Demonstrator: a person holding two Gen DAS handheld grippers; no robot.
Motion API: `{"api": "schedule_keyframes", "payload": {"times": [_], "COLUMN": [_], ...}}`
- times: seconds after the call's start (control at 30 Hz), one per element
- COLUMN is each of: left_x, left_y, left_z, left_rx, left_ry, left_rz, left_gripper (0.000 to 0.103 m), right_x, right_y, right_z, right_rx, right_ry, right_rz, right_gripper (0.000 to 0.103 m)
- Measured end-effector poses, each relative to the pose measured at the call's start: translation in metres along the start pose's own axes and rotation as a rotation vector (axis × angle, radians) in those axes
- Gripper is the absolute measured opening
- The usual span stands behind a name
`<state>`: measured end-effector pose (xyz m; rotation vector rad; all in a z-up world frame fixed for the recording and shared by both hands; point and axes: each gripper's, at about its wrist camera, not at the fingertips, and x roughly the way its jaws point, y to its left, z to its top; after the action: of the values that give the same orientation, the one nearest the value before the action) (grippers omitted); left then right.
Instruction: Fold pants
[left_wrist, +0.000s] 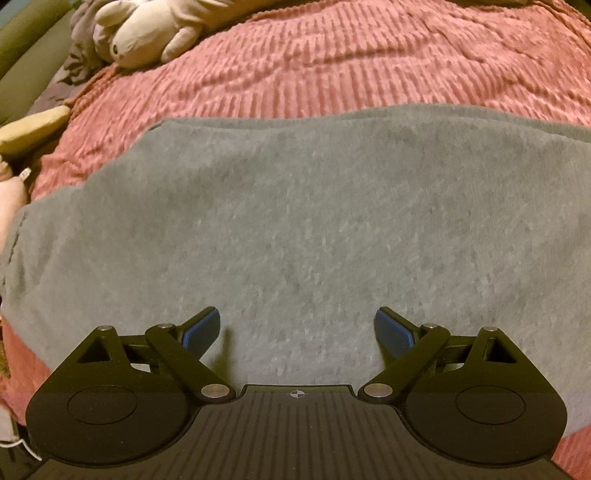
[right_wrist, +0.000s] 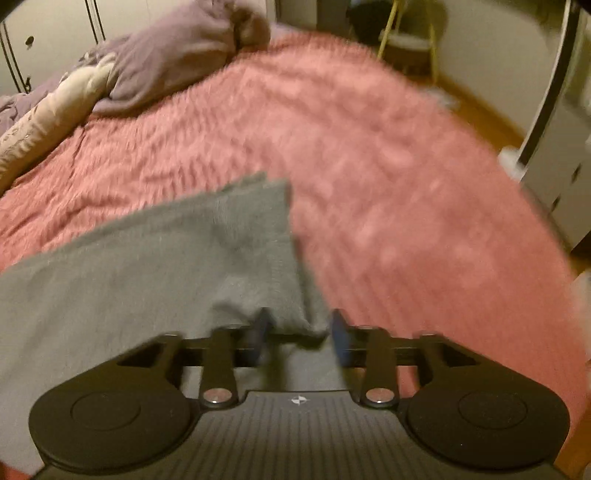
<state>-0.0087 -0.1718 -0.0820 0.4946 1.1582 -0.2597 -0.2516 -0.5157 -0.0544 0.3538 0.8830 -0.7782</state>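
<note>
Left wrist view: the grey pants (left_wrist: 295, 221) lie flat on the pink bedspread (left_wrist: 332, 66), apparently already folded over, layered edges showing at the far side. The left tool (left_wrist: 297, 330) hangs over the near cloth, fingers spread wide, holding nothing. A plush toy (left_wrist: 147, 33) sits at the bed's far corner.

Right wrist view, blurred: the right tool (right_wrist: 301, 332) is at the pants' near corner (right_wrist: 295, 317), fingers part-open with cloth between them; no firm pinch visible. Likely the next fold is being set up: both tools need to clamp an edge first.
</note>
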Motion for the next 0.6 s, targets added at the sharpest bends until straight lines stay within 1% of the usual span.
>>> {"api": "schedule_keyframes", "payload": {"times": [0.03,0.07,0.1,0.17,0.23,0.3,0.33,0.37,0.43,0.47,0.5,0.53,0.6], "left_x": [0.001,0.001,0.000,0.000,-0.001,-0.002,-0.003,-0.004,-0.005,-0.005,-0.005,-0.004,-0.003], "left_y": [0.000,0.001,0.001,0.001,-0.002,-0.004,-0.005,-0.006,-0.005,-0.003,-0.001,0.001,0.004], "left_z": [0.000,0.000,-0.001,-0.002,-0.004,-0.005,-0.006,-0.007,-0.008,-0.009,-0.009,-0.010,-0.011], "left_rx": [-0.006,-0.014,-0.020,-0.026,-0.020,-0.003,0.007,0.019,0.030,0.029,0.026,0.019,0.002], "left_ry": [0.006,0.010,0.012,0.014,0.015,0.016,0.013,0.009,0.005,0.004,0.007,0.015,0.032], "left_rz": [-0.002,-0.005,-0.010,-0.020,-0.024,-0.026,-0.024,-0.019,-0.005,0.000,0.002,0.004,0.000], "left_gripper": [0.095,0.095,0.095,0.095,0.095,0.095,0.095,0.095,0.095,0.095,0.095,0.095,0.095], "right_x": [-0.006,-0.011,-0.016,-0.017,-0.010,0.006,0.017,0.026,0.031,0.029,0.023,0.015,0.005], "right_y": [0.000,-0.001,-0.001,0.000,0.002,0.002,0.001,0.000,-0.008,-0.015,-0.023,-0.030,-0.036], "right_z": [0.001,0.003,0.003,0.003,-0.002,-0.005,-0.005,-0.003,0.001,0.003,0.003,0.002,-0.005], "right_rx": [0.000,0.014,0.036,0.057,0.053,0.058,0.057,0.049,0.061,0.095,0.142,0.176,0.177], "right_ry": [-0.022,-0.028,-0.027,0.003,0.038,0.081,0.101,0.105,0.067,0.049,0.025,0.009,0.031], "right_rz": [0.007,0.039,0.093,0.176,0.213,0.235,0.211,0.155,0.023,0.004,0.025,0.046,0.028], "right_gripper": [0.055,0.055,0.055,0.055,0.055,0.055,0.055,0.055,0.054,0.055,0.055,0.063,0.074]}}
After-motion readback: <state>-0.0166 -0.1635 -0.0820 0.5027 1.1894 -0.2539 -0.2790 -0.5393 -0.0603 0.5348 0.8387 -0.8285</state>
